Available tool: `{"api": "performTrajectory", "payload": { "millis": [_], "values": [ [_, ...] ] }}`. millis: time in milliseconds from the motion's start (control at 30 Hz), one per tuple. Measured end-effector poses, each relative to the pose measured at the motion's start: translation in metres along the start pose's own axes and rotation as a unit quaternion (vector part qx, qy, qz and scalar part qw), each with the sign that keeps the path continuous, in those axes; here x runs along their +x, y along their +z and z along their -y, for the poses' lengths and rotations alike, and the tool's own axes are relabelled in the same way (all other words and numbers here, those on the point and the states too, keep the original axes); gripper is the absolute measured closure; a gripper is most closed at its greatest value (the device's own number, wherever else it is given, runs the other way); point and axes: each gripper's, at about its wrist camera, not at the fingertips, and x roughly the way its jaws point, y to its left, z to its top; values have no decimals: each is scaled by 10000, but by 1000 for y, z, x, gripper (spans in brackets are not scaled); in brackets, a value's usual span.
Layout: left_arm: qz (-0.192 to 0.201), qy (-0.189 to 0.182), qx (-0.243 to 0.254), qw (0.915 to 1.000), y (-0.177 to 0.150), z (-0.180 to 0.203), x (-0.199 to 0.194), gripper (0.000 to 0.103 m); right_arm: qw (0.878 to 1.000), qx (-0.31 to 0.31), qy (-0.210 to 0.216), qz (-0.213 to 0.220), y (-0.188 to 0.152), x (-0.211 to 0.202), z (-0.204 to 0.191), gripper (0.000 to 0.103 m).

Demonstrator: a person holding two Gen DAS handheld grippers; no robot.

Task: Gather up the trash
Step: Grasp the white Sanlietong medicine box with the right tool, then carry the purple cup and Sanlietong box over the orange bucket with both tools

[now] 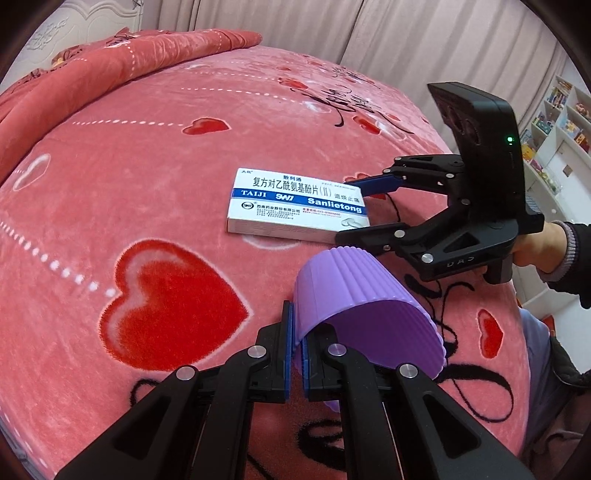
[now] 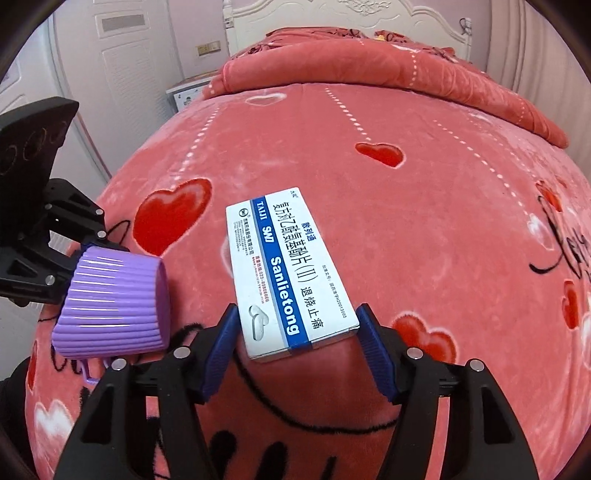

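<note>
A white and blue medicine box (image 1: 297, 205) lies flat on the pink heart-print blanket (image 1: 147, 177). In the right wrist view the box (image 2: 291, 273) has its near end between my right gripper's (image 2: 297, 341) open blue pads (image 2: 221, 343), which stand on either side of it. That gripper also shows in the left wrist view (image 1: 345, 208). My left gripper (image 1: 297, 363) is shut on the rim of a ribbed purple cup (image 1: 362, 317), held tilted on its side above the blanket. The cup (image 2: 110, 302) is left of the box in the right wrist view.
A folded red quilt (image 2: 388, 70) lies at the head of the bed by a white headboard (image 2: 347, 18). A white door (image 2: 122, 81) and a small nightstand (image 2: 188, 92) stand left of the bed. Shelves (image 1: 557, 125) and curtains (image 1: 369, 33) are beyond it.
</note>
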Motion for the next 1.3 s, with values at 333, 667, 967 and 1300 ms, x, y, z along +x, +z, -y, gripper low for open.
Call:
{"api": "performTrajectory", "payload": {
  "millis": [333,667,967,1300],
  "values": [
    [-28,-61,-67,10000,-1,-1,1,98,9997,-53,161,182,-3,-10,-8,42],
    [-85,-96,15,9999,-17,57,-25,98,9987,304,-41,397,-51,-101,-17,43],
    [-147,-241,402,9988,-46,158,-56,98,9956,711,-161,585,-145,-215,-55,43],
    [-189,-556,1146,9917,-56,277,-58,98,9827,1448,-556,1015,-267,-331,-76,43]
  ]
}}
